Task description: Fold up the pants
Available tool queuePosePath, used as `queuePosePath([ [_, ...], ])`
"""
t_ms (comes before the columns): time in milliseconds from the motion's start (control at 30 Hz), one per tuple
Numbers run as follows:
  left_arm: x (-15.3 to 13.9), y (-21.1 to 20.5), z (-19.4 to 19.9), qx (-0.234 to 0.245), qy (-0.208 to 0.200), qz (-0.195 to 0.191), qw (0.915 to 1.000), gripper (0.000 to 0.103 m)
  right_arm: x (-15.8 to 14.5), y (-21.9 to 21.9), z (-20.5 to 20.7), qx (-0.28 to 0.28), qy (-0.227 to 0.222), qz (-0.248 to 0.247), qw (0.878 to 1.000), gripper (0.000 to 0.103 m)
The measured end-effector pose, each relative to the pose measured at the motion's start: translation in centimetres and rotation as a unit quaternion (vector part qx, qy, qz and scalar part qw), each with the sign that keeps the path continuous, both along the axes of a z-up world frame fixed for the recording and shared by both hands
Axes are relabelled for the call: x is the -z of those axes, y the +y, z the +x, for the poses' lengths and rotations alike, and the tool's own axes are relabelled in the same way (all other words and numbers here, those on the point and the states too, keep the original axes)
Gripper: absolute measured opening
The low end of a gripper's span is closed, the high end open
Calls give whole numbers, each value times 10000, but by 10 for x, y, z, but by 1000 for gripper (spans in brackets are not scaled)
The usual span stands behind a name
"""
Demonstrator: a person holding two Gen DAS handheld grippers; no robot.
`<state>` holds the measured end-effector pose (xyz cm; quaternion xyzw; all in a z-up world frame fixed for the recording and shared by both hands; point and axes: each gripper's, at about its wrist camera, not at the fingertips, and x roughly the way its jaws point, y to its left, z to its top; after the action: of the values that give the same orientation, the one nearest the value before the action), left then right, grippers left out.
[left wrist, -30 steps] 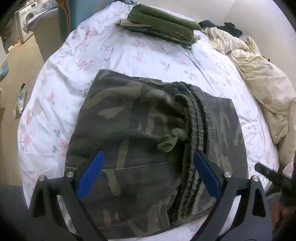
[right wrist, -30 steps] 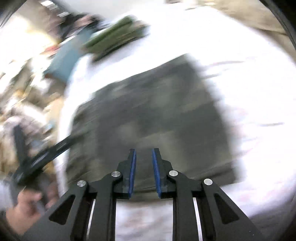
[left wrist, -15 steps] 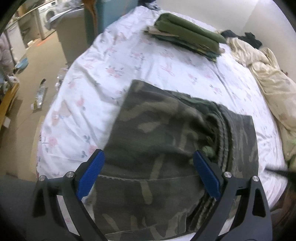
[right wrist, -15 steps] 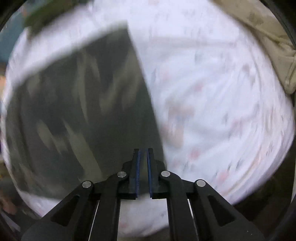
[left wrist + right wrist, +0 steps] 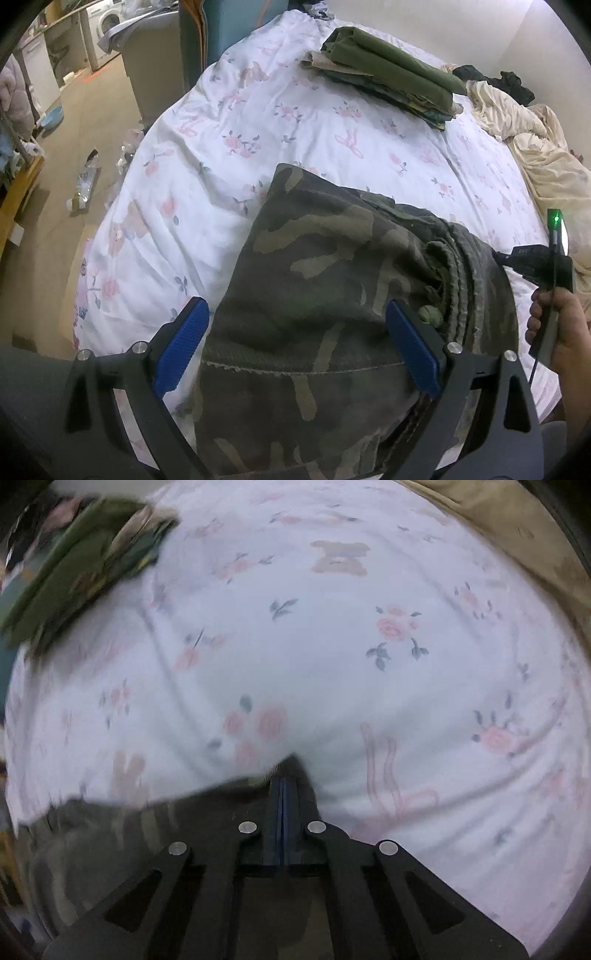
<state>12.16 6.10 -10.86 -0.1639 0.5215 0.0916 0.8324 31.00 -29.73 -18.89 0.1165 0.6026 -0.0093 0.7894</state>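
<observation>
The camo pants (image 5: 317, 295) lie folded low-centre on the bed (image 5: 258, 122), soft, thick, floppy. My left claw (image 5: 297, 350) hangs spread above them; my right claw (image 5: 282, 794) is pressed together over their corner, which I'd pinch.

Camouflage pants (image 5: 317, 280), folded flat on flowered bedsheet; bunched waistband rightward

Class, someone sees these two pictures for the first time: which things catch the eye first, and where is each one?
The folded camouflage pants fill the near middle of the flowered bed sheet, under the open left gripper. A stack of folded green clothes lies at the far side. The shut right gripper is at a corner of the pants.
</observation>
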Motion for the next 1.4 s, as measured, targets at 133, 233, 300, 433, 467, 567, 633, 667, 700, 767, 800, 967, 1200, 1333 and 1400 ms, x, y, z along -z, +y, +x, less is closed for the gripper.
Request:
queuePosePath([
  [133,1,1,1,-51,56,-71,9999,95,-36,-15,-23,6,-362,459,9983,5],
  [233,-1,0,3,-57,15,41,10000,95,-68,-40,-60,243,-599,1057,9923,13],
  [300,-2,-2,5,-57,13,158,9999,95,-76,-50,-80,290,-546,1277,9899,58],
  [433,-6,-3,2,-19,-68,84,9999,95,-77,-62,-127,325,-401,1275,9905,64],
  [467,-6,-2,0,-12,-79,61,9999,95,-71,-62,-132,324,-294,1244,9913,64],
  [567,-7,0,-4,-38,-86,35,9999,95,-47,-62,-149,172,221,997,9946,64],
  [633,-7,2,-5,-88,-75,19,9999,95,-30,-62,-156,102,582,889,9943,64],
  [667,-7,3,-4,-109,-60,-23,9999,95,-24,-63,-164,53,741,867,9935,62],
  [700,-7,4,-3,-118,-50,-85,9999,95,-17,-59,-169,-61,864,840,9927,60],
  [767,-11,6,-1,-104,-93,-132,9998,95,-10,-51,-176,-254,890,819,9923,49],
  [800,-13,7,-1,-89,-140,-100,9998,95,-9,-46,-179,-383,858,774,9926,36],
  [967,-22,12,-4,-86,-287,143,9994,95,-39,-35,-191,-567,245,672,9958,10],
  [1200,-20,16,-9,19,-56,-95,9999,95,-122,2,-221,-997,-1327,1255,9781,7],
  [1333,-35,0,-4,431,32,-172,9989,95,-143,31,-233,-1469,-1802,1613,9591,7],
  [1400,-48,-17,-1,734,10,-220,9971,95,-146,47,-236,-1785,-1919,1638,9511,7],
])
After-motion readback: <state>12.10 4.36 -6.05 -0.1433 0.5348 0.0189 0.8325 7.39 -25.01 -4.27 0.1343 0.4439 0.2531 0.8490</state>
